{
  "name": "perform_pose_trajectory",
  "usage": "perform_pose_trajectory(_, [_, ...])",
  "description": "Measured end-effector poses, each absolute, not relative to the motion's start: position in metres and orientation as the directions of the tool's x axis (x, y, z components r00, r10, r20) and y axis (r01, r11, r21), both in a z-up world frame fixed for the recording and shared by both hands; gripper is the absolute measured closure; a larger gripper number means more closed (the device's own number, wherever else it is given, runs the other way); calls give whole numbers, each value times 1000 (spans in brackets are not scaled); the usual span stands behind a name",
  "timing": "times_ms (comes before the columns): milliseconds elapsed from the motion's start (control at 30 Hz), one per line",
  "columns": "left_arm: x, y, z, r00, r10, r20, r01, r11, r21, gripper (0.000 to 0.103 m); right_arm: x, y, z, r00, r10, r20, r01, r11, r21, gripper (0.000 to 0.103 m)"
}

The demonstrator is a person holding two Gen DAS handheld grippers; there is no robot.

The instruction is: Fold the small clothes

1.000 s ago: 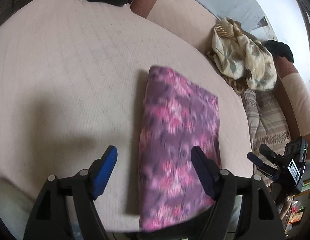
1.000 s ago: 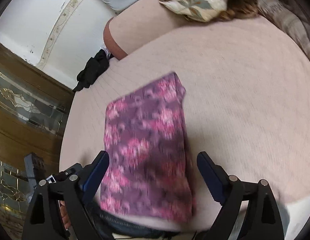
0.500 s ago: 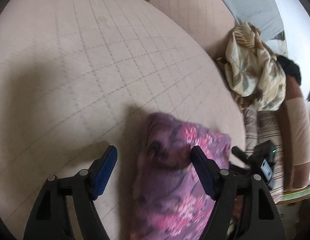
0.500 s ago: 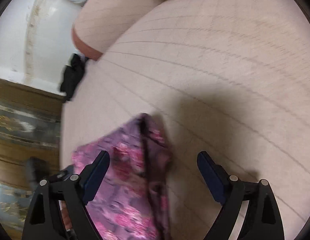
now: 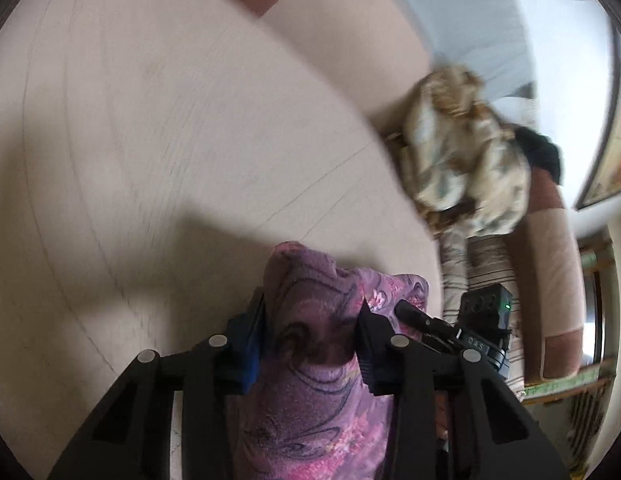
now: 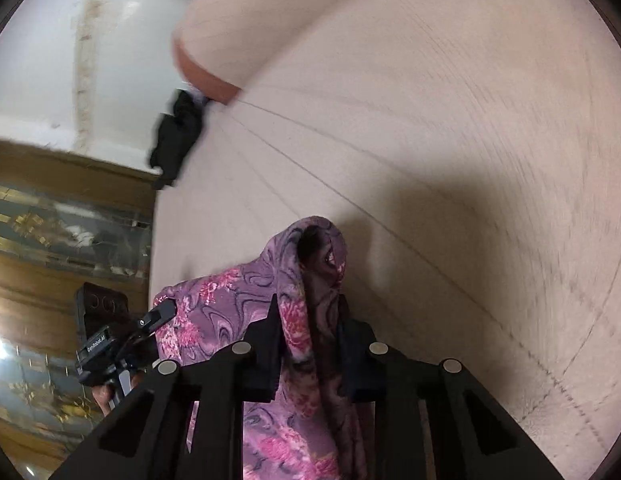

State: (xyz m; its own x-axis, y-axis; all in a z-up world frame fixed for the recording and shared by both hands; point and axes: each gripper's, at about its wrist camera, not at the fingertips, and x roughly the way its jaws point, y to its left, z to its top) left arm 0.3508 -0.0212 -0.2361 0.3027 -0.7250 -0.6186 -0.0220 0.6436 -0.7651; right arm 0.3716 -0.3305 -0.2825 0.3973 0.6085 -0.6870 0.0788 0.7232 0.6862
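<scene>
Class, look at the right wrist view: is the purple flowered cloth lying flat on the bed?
No. The purple flowered cloth is bunched up between the right hand-held gripper fingers.

1. The purple flowery cloth looks soft and fuzzy.
2. The pink bed cover is matt, stitched cloth.
3. The left gripper is black matt plastic.

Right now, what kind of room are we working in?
Likely a home living room: a quilted beige sofa seat, a crumpled patterned cloth heaped on its far end, and an ornate mirrored wooden cabinet beside it.
</scene>
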Motion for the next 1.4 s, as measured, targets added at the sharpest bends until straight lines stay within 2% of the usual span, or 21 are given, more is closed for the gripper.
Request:
perform_pose_trajectory(100, [375, -10, -204, 358, -714, -602, 12, 648, -761, 65, 393, -321, -250, 439, 618, -652, 15, 721, 693, 79])
perform_pose_trajectory(233, [418, -2, -195, 389, -676, -626, 7, 682, -731, 64, 444, -301, -226, 467, 581, -667, -32, 765, 644, 79])
perform_pose_trajectory(300, [436, 1, -209, 385, -644, -661, -48, 701, -712, 58, 470, -293, -229, 469, 557, -686, -27, 785, 619, 78])
perform_pose_trajectory(367, [445, 6, -229, 391, -529, -753, -151, 771, -619, 50, 489, -288, -242, 460, 502, -732, -9, 827, 562, 66])
perform_pose_trajectory(400, [444, 8, -237, 380, -481, -790, -183, 798, -574, 50, 497, -286, -254, 442, 470, -764, 20, 846, 532, 65])
perform_pose_trajectory(467, [427, 14, -244, 376, -503, -778, -182, 784, -594, 48, 504, -289, -275, 391, 433, -812, 77, 864, 498, 65])
perform_pose_trajectory(533, [399, 21, -242, 392, -523, -757, -151, 776, -613, 43, 484, -299, -272, 413, 464, -784, 96, 834, 544, 61])
perform_pose_trajectory(567, [383, 23, -241, 396, -517, -759, -135, 785, -605, 38, 472, -301, -267, 429, 485, -762, 90, 817, 570, 44])
perform_pose_trajectory(633, [342, 28, -241, 404, -505, -762, -104, 803, -587, 37, 430, -306, -255, 460, 502, -732, 81, 797, 598, 29])
perform_pose_trajectory(800, [270, 17, -266, 329, -529, -782, -123, 797, -591, 35, 329, -303, -272, 431, 524, -735, 93, 784, 614, 29])
perform_pose_trajectory(833, [259, 14, -270, 313, -535, -785, -125, 796, -593, 35, 317, -303, -280, 423, 517, -744, 110, 786, 608, 32])
perform_pose_trajectory(867, [250, 9, -273, 299, -542, -785, -126, 793, -596, 35, 305, -302, -288, 412, 512, -754, 127, 787, 604, 46])
perform_pose_trajectory(933, [235, 4, -270, 323, -536, -780, -116, 795, -595, 35, 284, -309, -303, 402, 530, -747, 164, 761, 628, 64])
perform_pose_trajectory(967, [232, -1, -268, 322, -531, -784, -108, 802, -588, 39, 277, -309, -306, 400, 537, -743, 175, 750, 637, 68])
perform_pose_trajectory(1033, [226, -10, -270, 301, -526, -795, -113, 809, -577, 47, 269, -307, -304, 425, 535, -731, 174, 744, 646, 69])
perform_pose_trajectory(1100, [223, -19, -271, 287, -522, -803, -100, 818, -567, 47, 267, -302, -303, 415, 530, -740, 172, 753, 636, 69])
perform_pose_trajectory(1133, [223, -23, -270, 289, -505, -813, -88, 832, -547, 54, 269, -300, -305, 402, 511, -760, 182, 769, 613, 69])
perform_pose_trajectory(1167, [224, -28, -269, 287, -494, -821, -73, 843, -533, 70, 271, -300, -307, 385, 502, -775, 189, 779, 598, 76])
perform_pose_trajectory(1233, [225, -31, -269, 270, -509, -817, -52, 840, -541, 85, 272, -304, -314, 362, 512, -779, 203, 772, 602, 95])
perform_pose_trajectory(1267, [224, -30, -268, 272, -502, -821, -57, 843, -535, 89, 273, -304, -315, 351, 515, -782, 202, 774, 601, 97])
perform_pose_trajectory(1400, [217, -32, -245, 314, -493, -812, -24, 850, -526, 90, 261, -317, -288, 436, 489, -755, 197, 767, 611, 98])
